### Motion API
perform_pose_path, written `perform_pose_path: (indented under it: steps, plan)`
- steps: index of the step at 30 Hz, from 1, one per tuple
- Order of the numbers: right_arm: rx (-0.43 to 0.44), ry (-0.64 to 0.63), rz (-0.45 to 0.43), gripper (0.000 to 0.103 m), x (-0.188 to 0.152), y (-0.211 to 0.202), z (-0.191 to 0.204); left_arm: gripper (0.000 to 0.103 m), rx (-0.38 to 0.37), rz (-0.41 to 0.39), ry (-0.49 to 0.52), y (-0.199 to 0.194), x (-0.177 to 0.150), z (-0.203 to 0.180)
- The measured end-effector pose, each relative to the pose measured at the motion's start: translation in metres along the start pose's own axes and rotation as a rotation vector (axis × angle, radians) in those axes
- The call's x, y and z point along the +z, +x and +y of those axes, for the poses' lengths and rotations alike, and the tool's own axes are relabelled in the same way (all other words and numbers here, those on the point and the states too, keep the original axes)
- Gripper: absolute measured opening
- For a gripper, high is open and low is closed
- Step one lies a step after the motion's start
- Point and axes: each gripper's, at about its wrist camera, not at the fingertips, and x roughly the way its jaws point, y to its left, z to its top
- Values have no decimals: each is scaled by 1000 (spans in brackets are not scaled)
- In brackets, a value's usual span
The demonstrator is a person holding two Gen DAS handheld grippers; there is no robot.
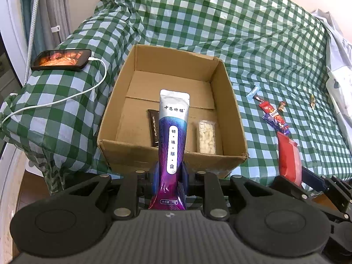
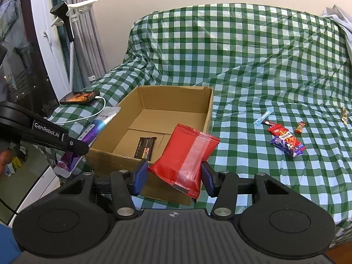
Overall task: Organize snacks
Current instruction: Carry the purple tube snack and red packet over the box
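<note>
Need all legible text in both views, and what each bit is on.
"GenRobot.AI": side of the left gripper, in the right wrist view.
"中恩特膳": top of the purple stick pouch.
"特·殊·膳·食": white strip down the same pouch.
Dark bar, red packet, loose wrappers: print too small or blurred to read.

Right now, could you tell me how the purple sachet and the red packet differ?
The purple sachet is long and slim; the red packet is wide and pillow-shaped. The sachet stands straight between the left hand-held gripper; the packet sits tilted in the right hand-held gripper. Both are gripped just short of the cardboard box.
</note>
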Motion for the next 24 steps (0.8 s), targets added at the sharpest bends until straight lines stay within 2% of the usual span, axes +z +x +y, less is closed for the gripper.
perform_pose_path:
  steps: [11, 24]
  plan:
    - [9, -4, -4, 54, 18, 22, 5, 23, 4, -12, -25, 16, 25, 11]
    - [41, -23, 18, 54, 43, 70, 13, 23, 19, -2, -41, 49, 60, 19]
